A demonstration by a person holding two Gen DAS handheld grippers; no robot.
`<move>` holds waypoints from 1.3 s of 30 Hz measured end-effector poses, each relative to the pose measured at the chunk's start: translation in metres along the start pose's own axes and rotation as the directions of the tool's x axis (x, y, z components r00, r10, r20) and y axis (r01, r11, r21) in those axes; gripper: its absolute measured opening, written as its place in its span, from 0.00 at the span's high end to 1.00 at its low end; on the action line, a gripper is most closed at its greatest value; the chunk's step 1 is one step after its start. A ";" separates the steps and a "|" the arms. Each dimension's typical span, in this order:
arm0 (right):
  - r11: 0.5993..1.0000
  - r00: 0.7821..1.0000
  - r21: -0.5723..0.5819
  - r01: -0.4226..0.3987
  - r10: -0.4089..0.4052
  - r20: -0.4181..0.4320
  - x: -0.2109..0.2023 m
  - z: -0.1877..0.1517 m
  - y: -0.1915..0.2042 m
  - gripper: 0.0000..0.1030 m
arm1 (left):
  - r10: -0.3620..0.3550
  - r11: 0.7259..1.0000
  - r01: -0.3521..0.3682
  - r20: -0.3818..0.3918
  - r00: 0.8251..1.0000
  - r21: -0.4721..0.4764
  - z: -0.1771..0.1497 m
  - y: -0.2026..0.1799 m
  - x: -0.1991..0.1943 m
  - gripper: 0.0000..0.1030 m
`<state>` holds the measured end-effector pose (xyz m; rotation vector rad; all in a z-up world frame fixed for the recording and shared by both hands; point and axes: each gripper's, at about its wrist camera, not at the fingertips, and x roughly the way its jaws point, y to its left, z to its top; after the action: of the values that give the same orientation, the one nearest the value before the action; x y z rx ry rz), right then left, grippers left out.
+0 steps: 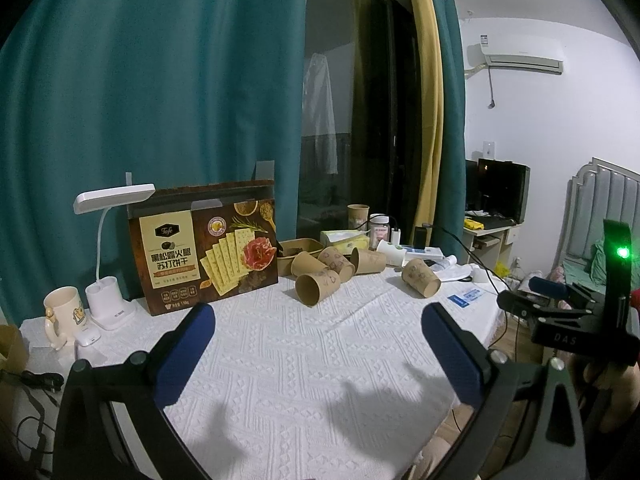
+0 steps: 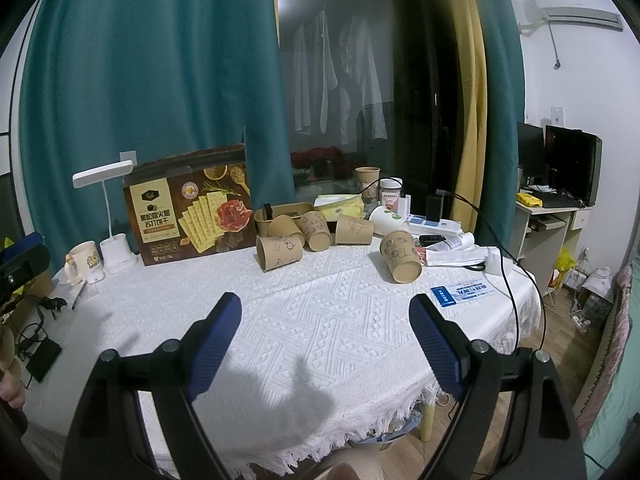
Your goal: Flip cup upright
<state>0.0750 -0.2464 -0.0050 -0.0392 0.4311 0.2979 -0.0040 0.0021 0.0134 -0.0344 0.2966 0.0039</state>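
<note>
Cups [image 2: 279, 253] of brown kraft paper with pen doodles lie tipped on their sides along the far half of the counter [image 2: 320, 340] — a cluster of four, then one cup [image 2: 401, 256] alone to the right. White woven cloth with a raised diamond pattern covers the counter. Left of them stands a biscuit box [image 2: 188, 216] marked "Tafe". Left gripper [image 1: 320, 354] and right gripper [image 2: 325, 344] both hover with blue-padded jaws apart — empty, cups well beyond them.

Dim, bluish, fisheye-warped frames; soft foreground shadows
</note>
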 end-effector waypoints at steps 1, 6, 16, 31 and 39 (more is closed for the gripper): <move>1.000 1.000 0.000 0.000 0.000 0.000 0.000 0.000 0.000 0.18 | 0.000 1.000 0.000 0.000 1.000 0.000 0.000 0.000 0.000 0.00; 1.000 1.000 0.002 -0.001 0.001 0.000 0.000 0.000 0.000 0.18 | 0.001 1.000 -0.001 0.001 1.000 0.000 0.002 0.001 -0.001 0.00; 1.000 1.000 0.003 -0.002 0.002 0.001 0.000 0.000 -0.001 0.18 | -0.001 1.000 0.001 0.001 1.000 0.000 0.001 0.000 -0.001 0.00; 1.000 1.000 0.019 -0.005 0.005 -0.021 0.020 0.008 -0.002 0.18 | -0.048 0.999 0.048 -0.030 0.998 -0.023 0.010 0.003 0.023 0.00; 0.999 0.988 0.047 0.009 -0.002 -0.152 0.115 0.011 -0.032 0.18 | -0.042 0.995 0.061 -0.225 0.973 0.081 0.010 0.009 0.127 0.00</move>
<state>0.1879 -0.2442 -0.0439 -0.0163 0.5893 0.2801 0.1206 0.0114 -0.0147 0.0452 0.5205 -0.0652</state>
